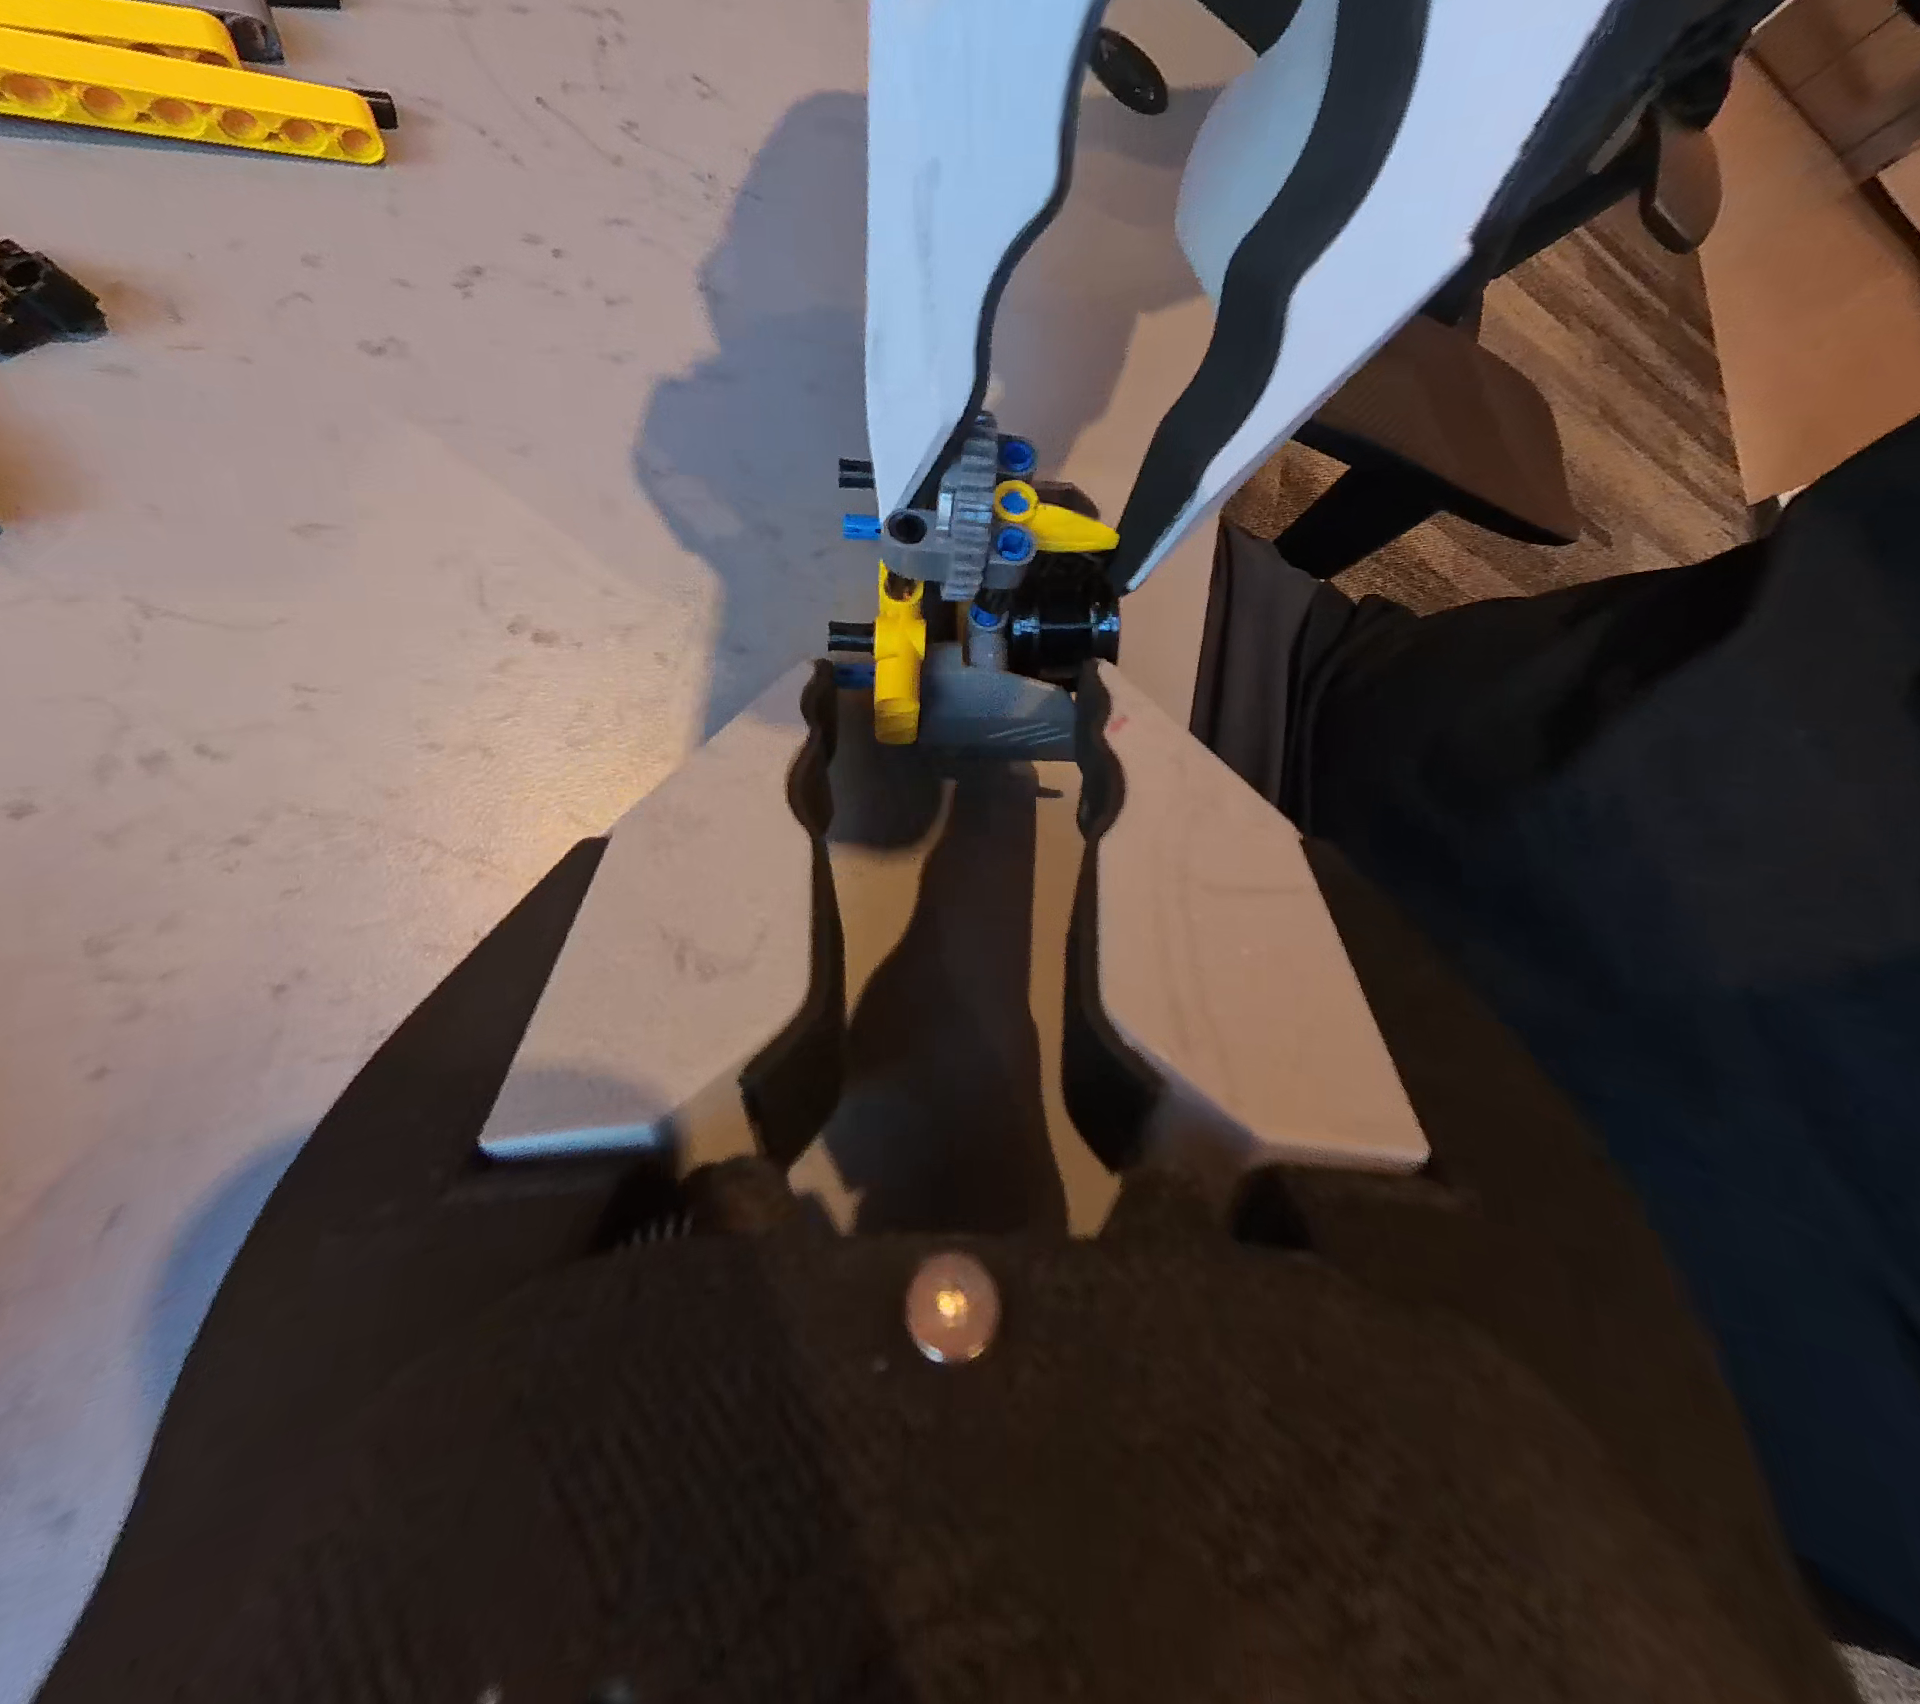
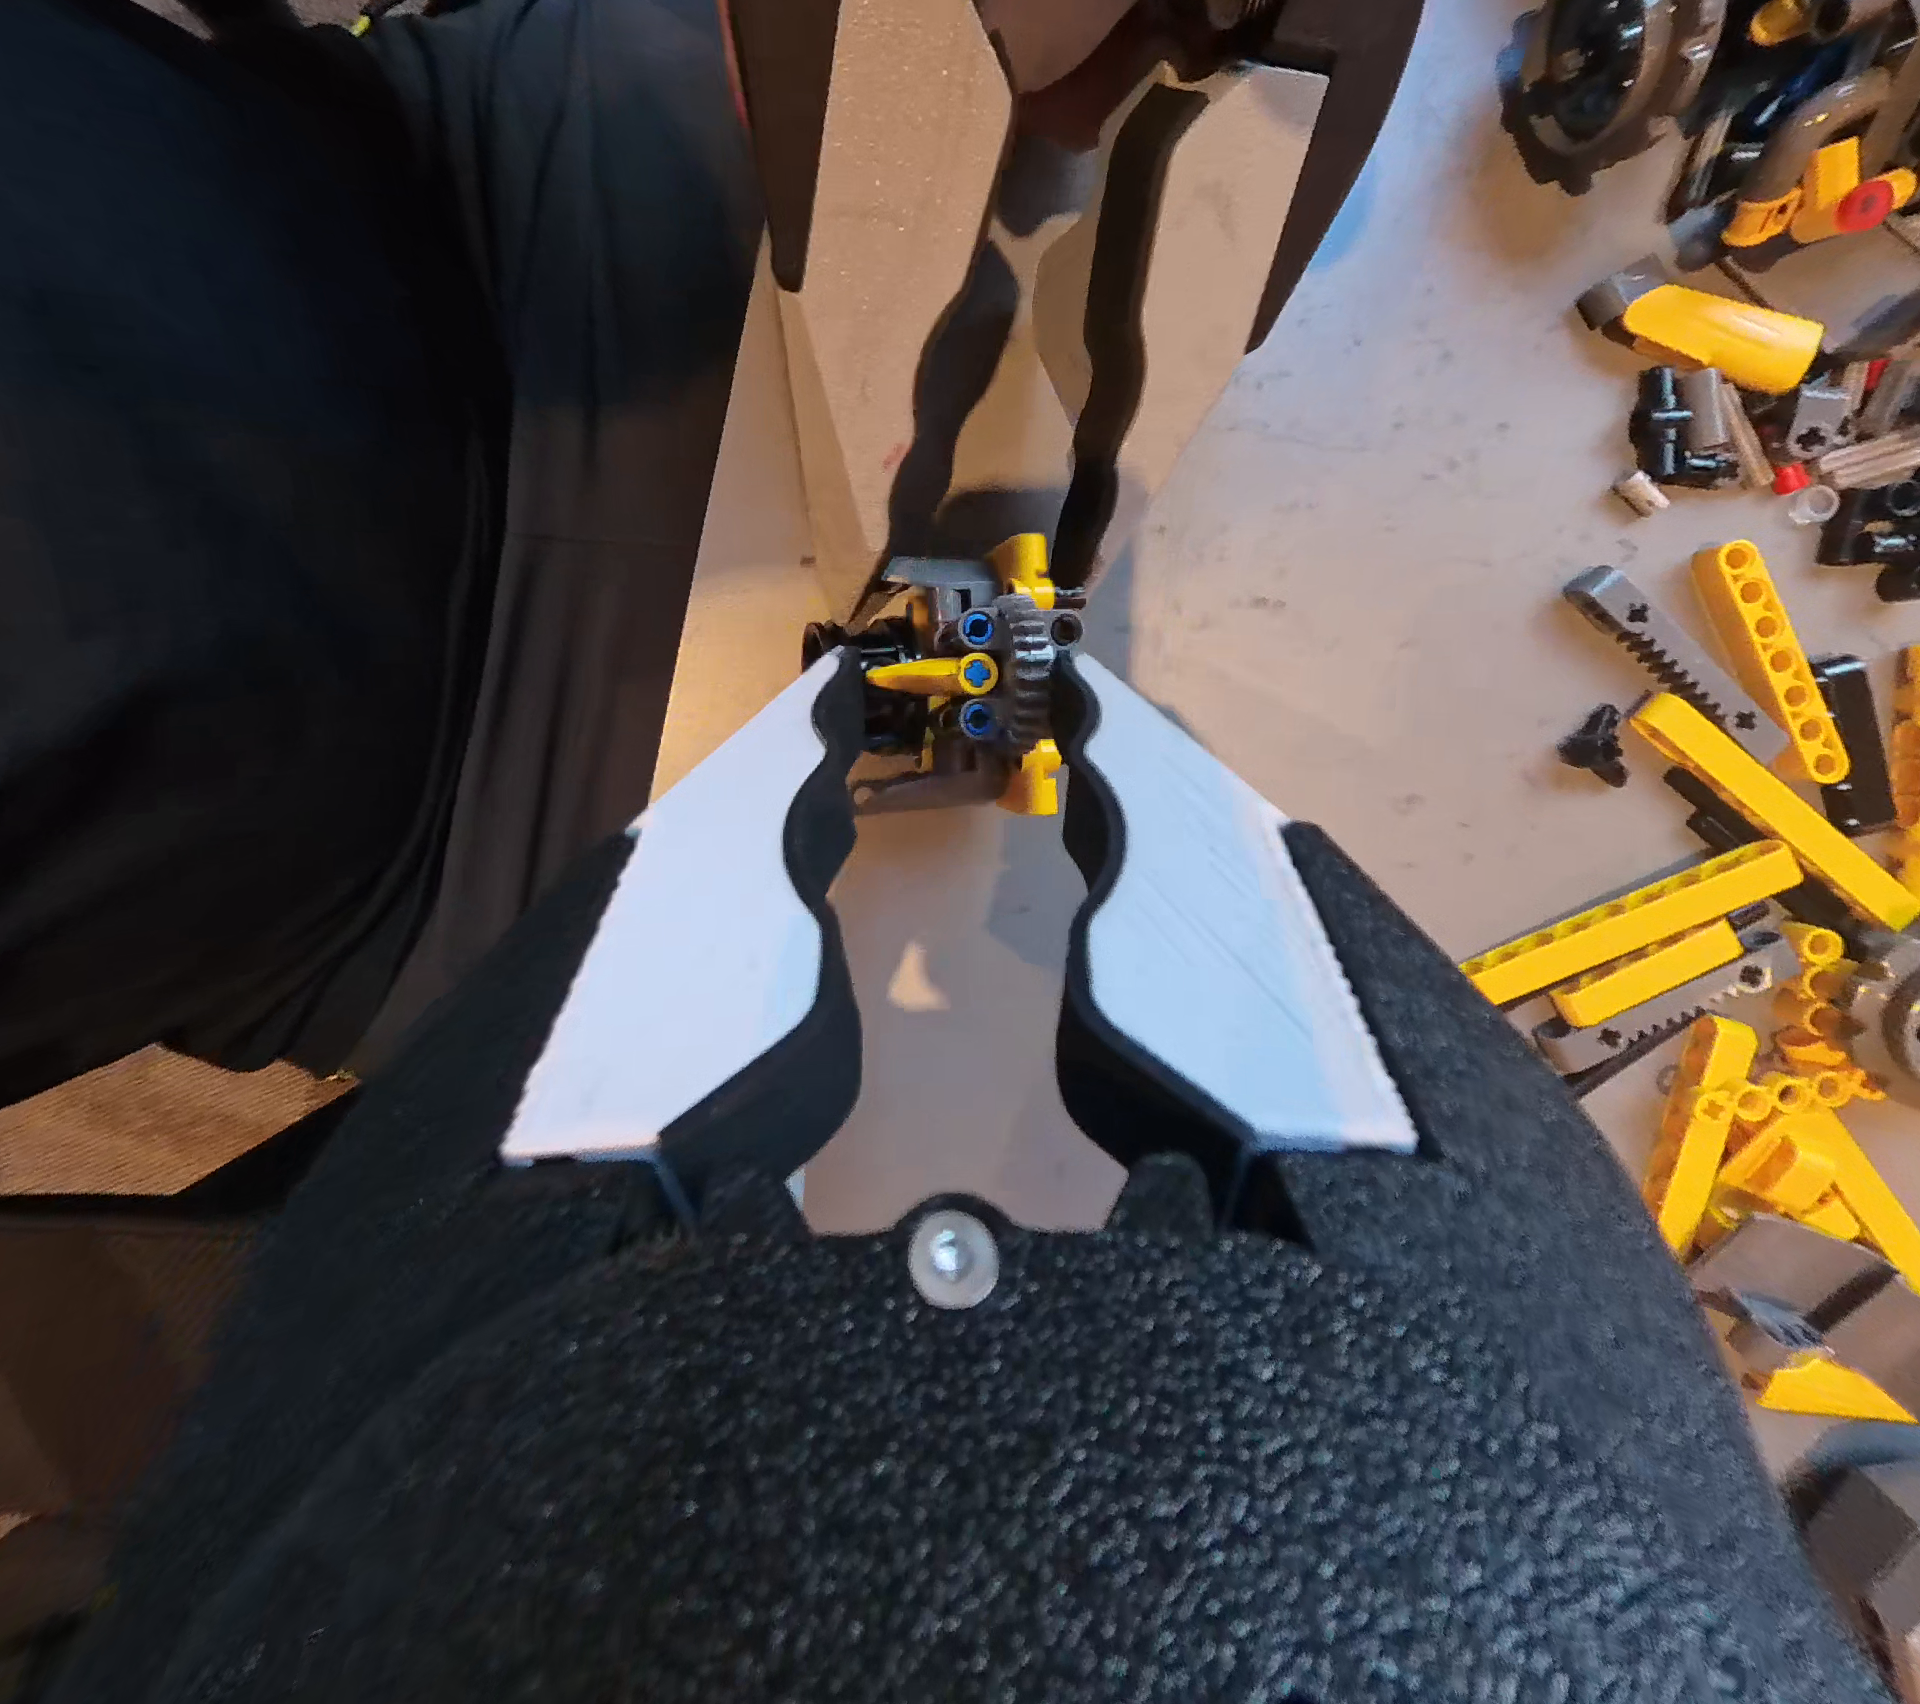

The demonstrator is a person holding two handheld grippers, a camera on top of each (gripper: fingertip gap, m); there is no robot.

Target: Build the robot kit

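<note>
A small brick assembly (image 1: 899, 667) of yellow, black and grey parts, with a grey gear (image 1: 964, 527) and blue pins, is held above the table's edge between both grippers. My left gripper (image 1: 956, 698), with grey fingers, is shut on its grey lower part from below in the left wrist view. My right gripper (image 1: 1008, 542), with white fingers, comes in from above and closes on the gear side and the black part. In the right wrist view the right gripper (image 2: 956, 678) clamps the assembly (image 2: 982, 672), and the left gripper (image 2: 982, 553) holds its far end.
Yellow beams (image 1: 187, 96) and a black piece (image 1: 42, 298) lie at the far left of the scuffed table (image 1: 364, 511). A heap of yellow beams (image 2: 1714, 927) and a wheeled model (image 2: 1621, 44) lie to the right. A person's dark clothing (image 2: 260, 407) is beside the table's edge. My two grippers' fingertips are within a few centimetres of each other. Both grippers' tips are roughly 12 centimeters from the black piece (image 1: 42, 298). The right camera catches it too, in the right wrist view (image 2: 1598, 739).
</note>
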